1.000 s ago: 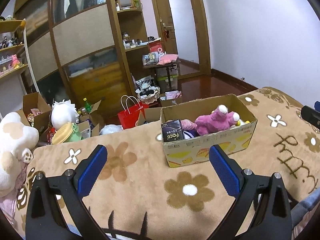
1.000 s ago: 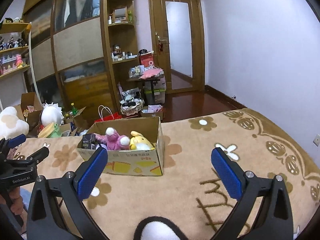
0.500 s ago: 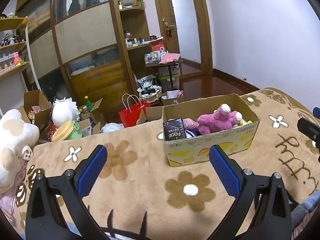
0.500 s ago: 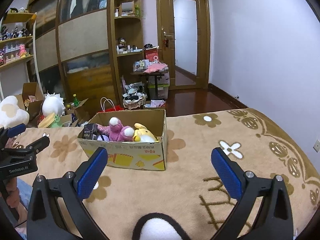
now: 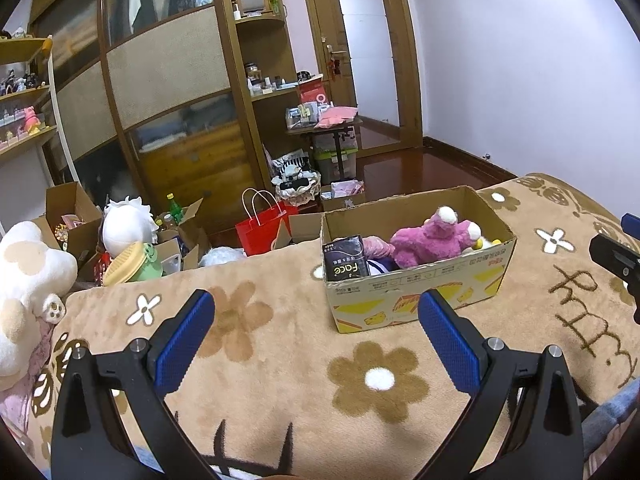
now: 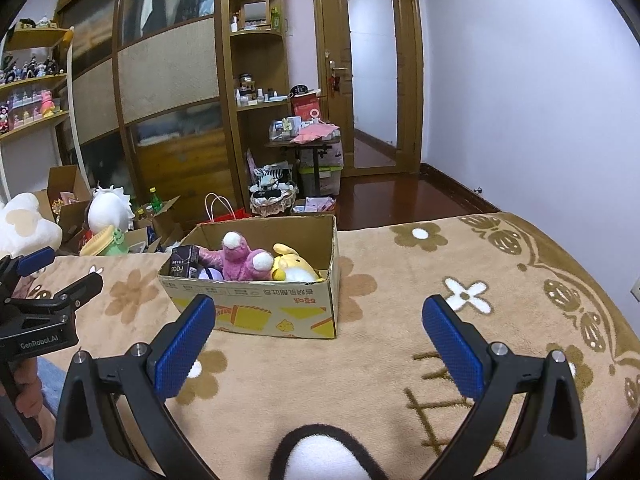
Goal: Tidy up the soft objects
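Both my left tongs and right tongs gape wide, holding nothing. The box with the pink plush sits on the blanket at 11 o'clock from my right. I judge I'm between picks; next I must find a loose toy, perhaps the white plush at 9 o'clock.

"Face" on black pack; "GenRobot.AI" on left hand-held gripper.

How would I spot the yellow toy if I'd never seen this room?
Find the cardboard box sitting on the brown flower-patterned blanket. Look inside at the end farthest from the black packet. The yellow plush lies there beside the pink plush, the only yellow thing in the box.
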A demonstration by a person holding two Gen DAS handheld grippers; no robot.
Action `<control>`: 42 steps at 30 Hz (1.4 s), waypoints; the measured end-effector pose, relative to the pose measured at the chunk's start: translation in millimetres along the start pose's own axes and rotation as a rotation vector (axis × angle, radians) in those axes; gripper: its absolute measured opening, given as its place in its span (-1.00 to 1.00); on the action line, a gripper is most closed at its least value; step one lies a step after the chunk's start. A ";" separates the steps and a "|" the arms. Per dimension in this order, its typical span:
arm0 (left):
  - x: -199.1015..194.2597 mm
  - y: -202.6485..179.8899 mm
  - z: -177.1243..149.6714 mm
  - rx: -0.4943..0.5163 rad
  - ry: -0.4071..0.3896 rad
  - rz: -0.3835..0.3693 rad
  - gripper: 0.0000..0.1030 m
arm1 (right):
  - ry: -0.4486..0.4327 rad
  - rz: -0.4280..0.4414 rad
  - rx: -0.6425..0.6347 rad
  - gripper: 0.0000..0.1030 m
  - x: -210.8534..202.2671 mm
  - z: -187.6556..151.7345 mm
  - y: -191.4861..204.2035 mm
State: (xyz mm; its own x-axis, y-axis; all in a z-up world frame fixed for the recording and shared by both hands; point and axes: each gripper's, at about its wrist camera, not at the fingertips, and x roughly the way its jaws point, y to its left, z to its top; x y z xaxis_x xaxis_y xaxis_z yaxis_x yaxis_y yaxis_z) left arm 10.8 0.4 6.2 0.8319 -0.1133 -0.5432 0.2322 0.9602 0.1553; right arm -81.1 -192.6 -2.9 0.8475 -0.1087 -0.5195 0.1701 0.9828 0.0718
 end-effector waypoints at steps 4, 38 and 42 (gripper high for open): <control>0.1 -0.1 -0.3 0.000 0.001 -0.001 0.96 | 0.003 -0.001 0.001 1.00 0.5 0.4 -0.1; 0.4 -0.9 0.0 0.001 0.002 0.000 0.96 | 0.000 0.002 0.006 1.00 1.8 0.5 1.4; 0.2 -1.0 -0.1 -0.002 0.003 -0.002 0.96 | 0.000 0.000 0.006 1.00 2.0 0.6 0.5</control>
State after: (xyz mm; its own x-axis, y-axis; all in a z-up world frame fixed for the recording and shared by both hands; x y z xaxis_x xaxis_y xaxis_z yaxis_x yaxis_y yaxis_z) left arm 10.7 -0.6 5.9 0.8299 -0.1142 -0.5461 0.2326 0.9605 0.1527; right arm -79.0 -192.4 -3.4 0.8473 -0.1085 -0.5199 0.1732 0.9818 0.0774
